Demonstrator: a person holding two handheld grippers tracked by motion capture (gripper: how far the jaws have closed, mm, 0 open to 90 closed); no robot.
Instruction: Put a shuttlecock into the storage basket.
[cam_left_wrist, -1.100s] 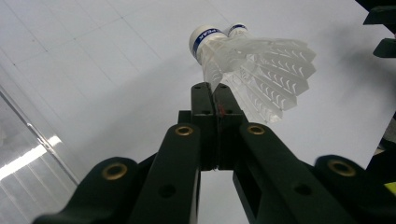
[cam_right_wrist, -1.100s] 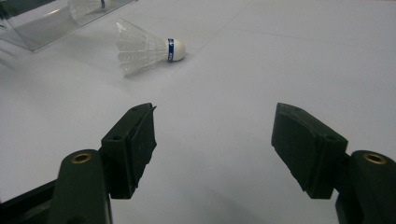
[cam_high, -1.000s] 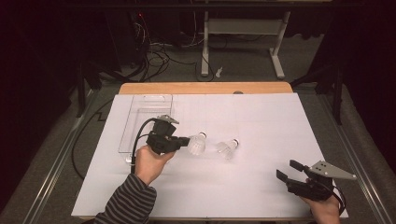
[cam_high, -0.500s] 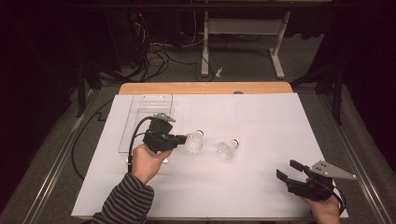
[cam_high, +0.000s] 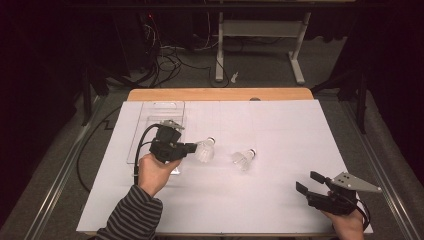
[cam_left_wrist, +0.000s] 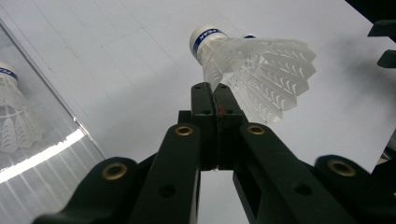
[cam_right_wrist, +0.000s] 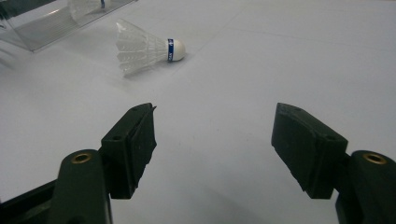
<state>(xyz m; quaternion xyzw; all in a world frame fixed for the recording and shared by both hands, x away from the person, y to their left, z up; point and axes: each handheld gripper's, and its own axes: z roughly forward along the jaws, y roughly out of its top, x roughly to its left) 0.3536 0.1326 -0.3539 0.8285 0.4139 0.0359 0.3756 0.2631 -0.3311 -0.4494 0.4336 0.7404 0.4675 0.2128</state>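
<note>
**We are holding one shuttlecock just beside the clear tray.**

We are gripping the held shuttlecock (cam_high: 206, 150) in the left gripper (cam_high: 192, 148), whose jaws are pinching tight on the skirt's edge; its cork is pointing away from the clear tray (cam_high: 161, 111), and it is hanging just off the tray's right wall. We judge the coming move to be a short carry leftward over that wall. Inside the tray, one shuttlecock (cam_left_wrist: 14, 116) is already lying. The second shuttlecock (cam_high: 244, 158) is resting on the white sheet (cam_high: 280, 130) farther right of the tray, cork pointing away from it. The right gripper (cam_high: 309, 182) is waiting well apart from the tray, jaws spread wide and holding nothing.
</note>
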